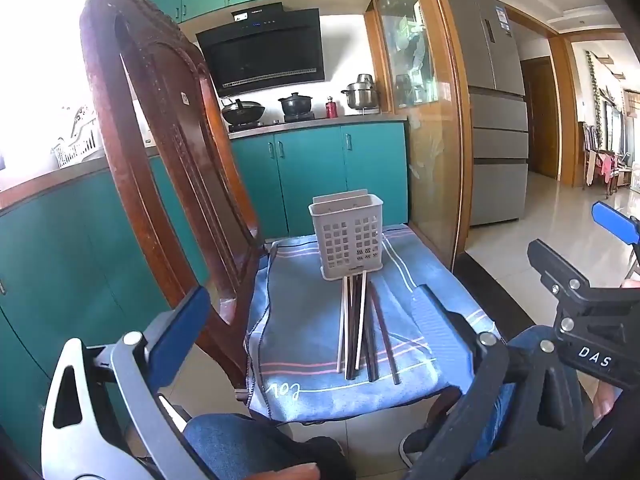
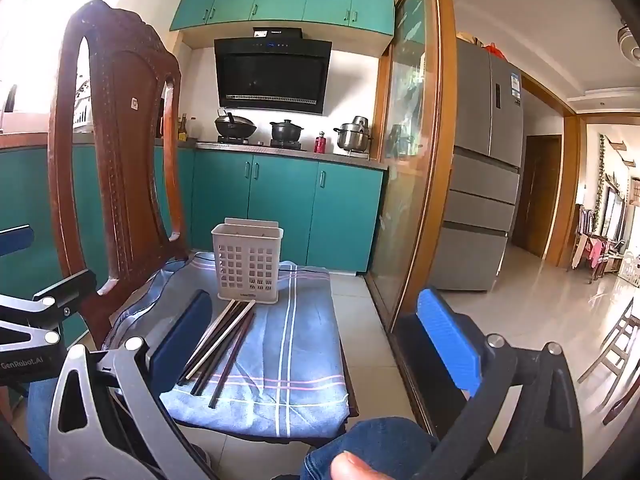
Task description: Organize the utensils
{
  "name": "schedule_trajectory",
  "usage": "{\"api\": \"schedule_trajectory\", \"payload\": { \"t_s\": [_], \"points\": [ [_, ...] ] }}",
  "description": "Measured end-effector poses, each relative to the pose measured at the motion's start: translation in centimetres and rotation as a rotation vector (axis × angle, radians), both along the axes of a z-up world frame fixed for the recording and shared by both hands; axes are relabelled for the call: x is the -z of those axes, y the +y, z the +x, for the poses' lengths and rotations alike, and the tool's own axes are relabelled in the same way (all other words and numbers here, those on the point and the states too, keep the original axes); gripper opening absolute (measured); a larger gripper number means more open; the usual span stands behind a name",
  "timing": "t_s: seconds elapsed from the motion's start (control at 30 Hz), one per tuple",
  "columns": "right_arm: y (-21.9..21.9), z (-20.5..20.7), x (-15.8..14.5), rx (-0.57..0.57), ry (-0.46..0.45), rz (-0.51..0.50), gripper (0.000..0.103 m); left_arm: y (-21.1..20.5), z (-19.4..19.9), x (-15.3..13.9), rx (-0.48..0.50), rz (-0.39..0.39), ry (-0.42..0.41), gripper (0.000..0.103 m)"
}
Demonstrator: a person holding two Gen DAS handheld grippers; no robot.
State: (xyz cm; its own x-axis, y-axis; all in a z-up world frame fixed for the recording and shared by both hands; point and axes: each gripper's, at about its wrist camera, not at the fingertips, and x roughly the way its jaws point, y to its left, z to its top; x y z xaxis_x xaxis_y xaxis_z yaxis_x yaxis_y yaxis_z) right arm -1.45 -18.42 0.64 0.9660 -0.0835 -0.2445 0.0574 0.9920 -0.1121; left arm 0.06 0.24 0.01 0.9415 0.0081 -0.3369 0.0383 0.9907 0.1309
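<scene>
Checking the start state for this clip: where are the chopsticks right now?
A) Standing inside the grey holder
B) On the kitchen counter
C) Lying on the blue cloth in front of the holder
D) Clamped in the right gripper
C: the chopsticks lie loose on the blue cloth in front of the grey holder, and both grippers are open and empty.

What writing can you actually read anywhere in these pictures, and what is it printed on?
"DAS": white letters on the black body of the right gripper, cut off at the picture's edge.
"GenRobot.AI": on the black body of the left gripper.
"102" or "zoj", unclear: stitched on the blue towel.
Too small or blurred: the holder base label, fridge sticker, hood label, chair tag.
</scene>
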Motion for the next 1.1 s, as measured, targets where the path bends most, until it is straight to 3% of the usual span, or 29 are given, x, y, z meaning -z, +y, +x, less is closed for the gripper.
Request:
{"api": "schedule_trajectory", "payload": {
  "t_s": [1.1],
  "points": [
    [-0.28,-0.36,-0.13,0.001,-0.004,0.003,0.1,-0.04,0.14,0.41,-0.001,-0.008,0.01,0.1]
  ]
}}
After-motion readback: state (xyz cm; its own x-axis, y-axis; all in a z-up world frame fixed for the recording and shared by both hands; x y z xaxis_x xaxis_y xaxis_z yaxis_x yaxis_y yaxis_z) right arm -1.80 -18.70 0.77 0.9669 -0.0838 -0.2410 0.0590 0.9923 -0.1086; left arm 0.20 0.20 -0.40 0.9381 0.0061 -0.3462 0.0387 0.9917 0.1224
